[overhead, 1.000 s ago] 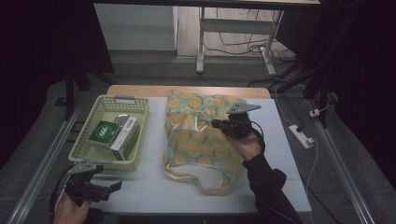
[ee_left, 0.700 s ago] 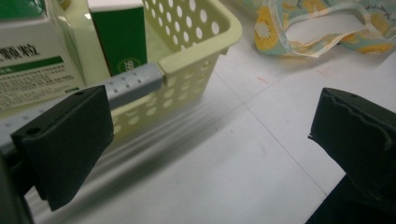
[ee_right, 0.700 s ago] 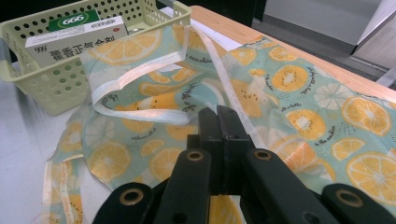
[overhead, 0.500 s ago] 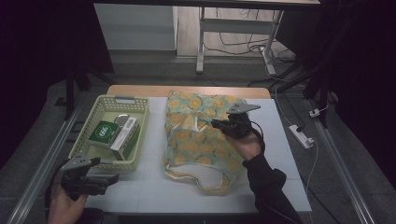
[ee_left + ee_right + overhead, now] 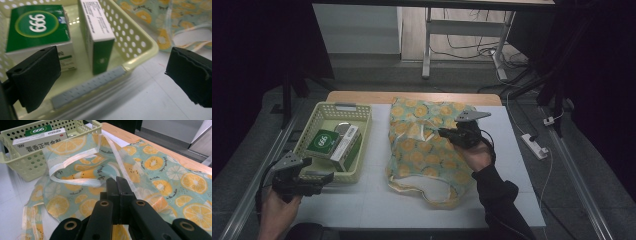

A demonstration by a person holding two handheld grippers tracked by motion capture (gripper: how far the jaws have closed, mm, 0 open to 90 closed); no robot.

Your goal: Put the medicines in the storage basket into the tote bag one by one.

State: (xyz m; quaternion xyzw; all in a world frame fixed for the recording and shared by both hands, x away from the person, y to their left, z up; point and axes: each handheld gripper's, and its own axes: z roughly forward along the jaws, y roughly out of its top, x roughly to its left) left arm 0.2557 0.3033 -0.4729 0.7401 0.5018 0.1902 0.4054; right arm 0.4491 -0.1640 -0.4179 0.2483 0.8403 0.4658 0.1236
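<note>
At a white table, the right gripper (image 5: 447,134) rests on a fruit-print tote bag (image 5: 422,150), jaws pressed together; whether cloth is pinched between them I cannot tell. The left gripper (image 5: 319,178), jaws wide apart, hovers at the near rim of a pale-yellow basket (image 5: 357,112). The step looks like picking: next, a reach over the rim onto the upright medicine box (image 5: 96,30). The left gripper view alone reveals a grey blister strip (image 5: 90,86) beside the green box (image 5: 37,25).

A white-topped table (image 5: 362,210) is seen, with a perforated yellow basket (image 5: 312,131) and a fruit-print bag (image 5: 422,145) laid side by side on it.
</note>
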